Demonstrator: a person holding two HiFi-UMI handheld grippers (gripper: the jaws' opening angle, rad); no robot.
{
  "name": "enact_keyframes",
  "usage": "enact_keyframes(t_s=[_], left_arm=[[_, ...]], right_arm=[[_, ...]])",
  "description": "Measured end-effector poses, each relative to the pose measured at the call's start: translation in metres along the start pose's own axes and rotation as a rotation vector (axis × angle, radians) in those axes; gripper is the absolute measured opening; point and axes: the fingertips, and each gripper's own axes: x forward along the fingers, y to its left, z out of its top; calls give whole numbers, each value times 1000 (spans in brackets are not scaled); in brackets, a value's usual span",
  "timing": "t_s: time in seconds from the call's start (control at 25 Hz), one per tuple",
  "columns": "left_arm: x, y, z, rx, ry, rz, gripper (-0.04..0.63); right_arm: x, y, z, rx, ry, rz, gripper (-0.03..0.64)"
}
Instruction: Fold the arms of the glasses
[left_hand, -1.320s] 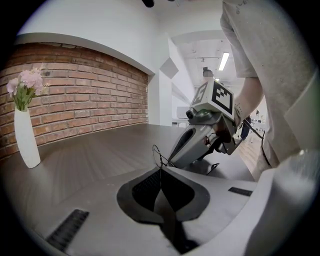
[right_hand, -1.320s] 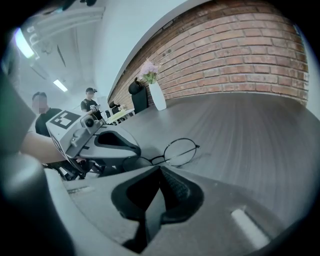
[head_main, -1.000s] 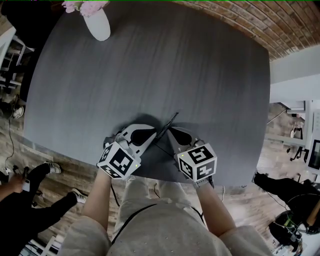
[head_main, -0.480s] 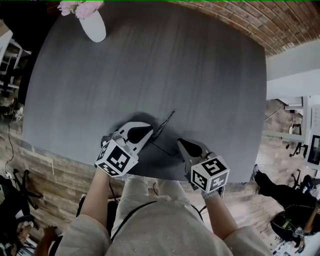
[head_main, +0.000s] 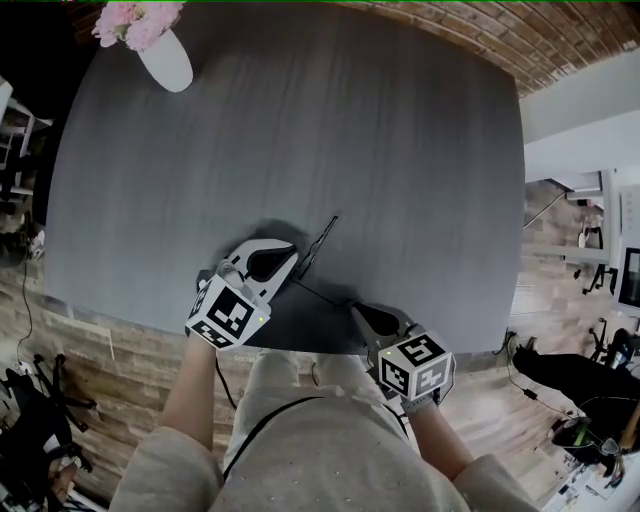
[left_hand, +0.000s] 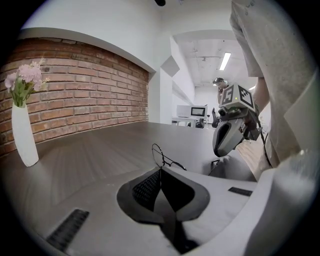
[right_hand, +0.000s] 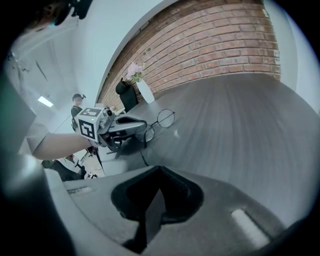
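No readable text, brand, number or sign shows in any view.

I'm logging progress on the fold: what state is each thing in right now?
glasses: held at the frame, one arm sticking out unfolded.
left hand-held gripper: shut on the glasses.
right hand-held gripper: shut, empty, clear of the glasses.
vase: upright, holding flowers.
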Motion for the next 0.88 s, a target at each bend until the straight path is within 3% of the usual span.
enact_keyframes(t_s=[0.4, 0.88], left_arm=[[6, -1, 2, 11, 6, -19, -1], [7, -4, 2, 21, 9, -36, 0]], right_arm=[[13, 13, -10, 35, 40, 21, 3], [18, 3, 8, 66, 6, -7, 3]])
